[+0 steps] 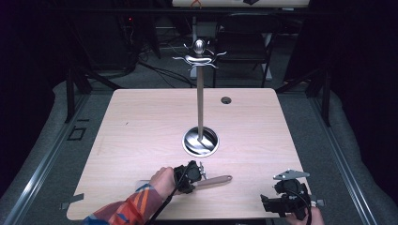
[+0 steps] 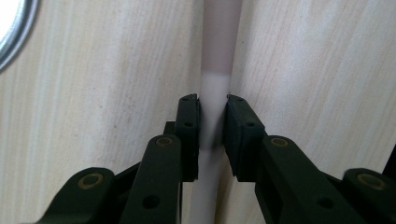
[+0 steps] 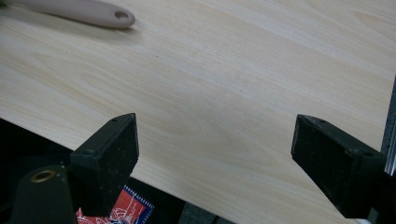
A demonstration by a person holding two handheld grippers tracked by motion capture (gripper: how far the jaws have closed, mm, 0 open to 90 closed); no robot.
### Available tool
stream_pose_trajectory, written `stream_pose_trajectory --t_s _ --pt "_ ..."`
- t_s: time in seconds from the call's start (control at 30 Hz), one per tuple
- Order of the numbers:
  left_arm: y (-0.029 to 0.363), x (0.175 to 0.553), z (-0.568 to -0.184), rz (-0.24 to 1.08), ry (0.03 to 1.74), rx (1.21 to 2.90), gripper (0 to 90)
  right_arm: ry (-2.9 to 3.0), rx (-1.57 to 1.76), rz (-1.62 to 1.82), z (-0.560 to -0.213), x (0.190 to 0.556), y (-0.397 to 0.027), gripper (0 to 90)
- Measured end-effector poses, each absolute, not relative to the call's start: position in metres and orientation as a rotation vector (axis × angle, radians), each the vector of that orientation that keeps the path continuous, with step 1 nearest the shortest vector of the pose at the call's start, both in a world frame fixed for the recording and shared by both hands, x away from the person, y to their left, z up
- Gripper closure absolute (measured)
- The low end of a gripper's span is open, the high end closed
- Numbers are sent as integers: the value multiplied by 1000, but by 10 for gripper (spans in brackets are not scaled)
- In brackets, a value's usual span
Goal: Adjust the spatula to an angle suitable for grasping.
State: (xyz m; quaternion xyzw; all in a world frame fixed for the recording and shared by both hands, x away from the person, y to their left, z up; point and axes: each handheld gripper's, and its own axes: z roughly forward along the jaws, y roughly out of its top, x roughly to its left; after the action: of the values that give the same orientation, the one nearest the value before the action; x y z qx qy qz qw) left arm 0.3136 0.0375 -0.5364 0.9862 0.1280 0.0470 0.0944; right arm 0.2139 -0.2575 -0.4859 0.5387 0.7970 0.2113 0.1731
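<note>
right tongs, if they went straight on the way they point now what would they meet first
Probably just bare table: the open right tongs point across its near edge. The utensil handle lies off toward the upper left of the right gripper view, seemingly outside that line, though depth is unclear.

Pale wooden table (image 1: 141,136) with a round cable hole (image 1: 226,100), grey carpeted floor (image 1: 42,140) around it, dark folding chair (image 1: 246,37) behind, black curtained walls, cables trailing across the floor

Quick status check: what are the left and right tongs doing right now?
Left tongs: closed on the long pale pink-and-white utensil handle lying on the light wooden table.
Right tongs: open, holding nothing, over the table's near edge.
</note>
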Motion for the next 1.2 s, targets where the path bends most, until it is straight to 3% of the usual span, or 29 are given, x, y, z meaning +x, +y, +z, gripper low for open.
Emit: stream_pose_trajectory --t_s 0.3,1.2 --pt "62 312 -522 175 410 2763 775 2265 1524 593 -486 214 -257 144" --pt "88 308 -507 286 425 2650 777 2282 1493 563 -487 216 -252 144"
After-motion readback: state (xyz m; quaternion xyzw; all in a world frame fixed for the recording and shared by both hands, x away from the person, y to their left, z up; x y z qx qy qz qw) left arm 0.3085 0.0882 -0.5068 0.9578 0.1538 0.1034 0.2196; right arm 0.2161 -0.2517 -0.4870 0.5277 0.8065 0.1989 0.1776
